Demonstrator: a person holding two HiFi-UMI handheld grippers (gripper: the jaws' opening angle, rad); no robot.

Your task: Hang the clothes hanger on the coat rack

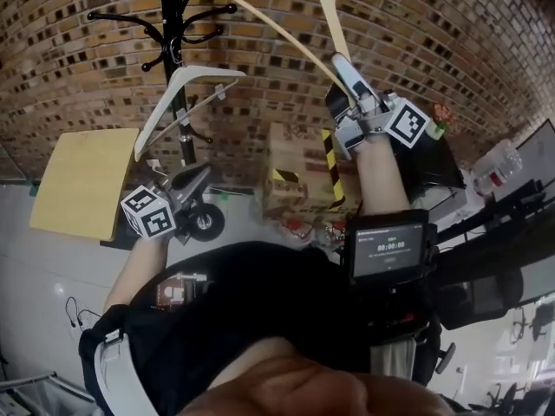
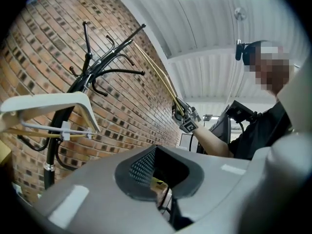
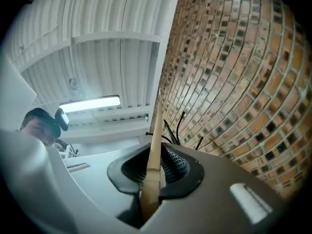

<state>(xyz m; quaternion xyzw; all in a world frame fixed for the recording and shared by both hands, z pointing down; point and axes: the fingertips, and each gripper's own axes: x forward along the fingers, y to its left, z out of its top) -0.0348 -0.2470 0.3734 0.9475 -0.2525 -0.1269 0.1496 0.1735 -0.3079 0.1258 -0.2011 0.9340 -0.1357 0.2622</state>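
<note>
The black coat rack (image 1: 172,33) stands against the brick wall at upper left, with curved hooks at its top. A white hanger (image 1: 186,89) hangs on it. My right gripper (image 1: 345,74) is raised to the right of the rack and shut on one arm of a wooden hanger (image 1: 269,22), which reaches up and left toward the hooks. In the right gripper view the wooden hanger (image 3: 155,150) runs between the pads, with the coat rack hooks (image 3: 171,130) beyond. My left gripper (image 1: 195,183) is low beside the pole, jaws together, holding nothing. Its view shows the rack (image 2: 80,82) and white hanger (image 2: 48,104).
A yellow board (image 1: 87,180) lies at left. Cardboard boxes (image 1: 290,176) and a black-and-yellow striped post (image 1: 334,167) stand by the wall. A small wheel (image 1: 206,222) sits near the rack's base. A screen device (image 1: 388,250) rides on the right forearm.
</note>
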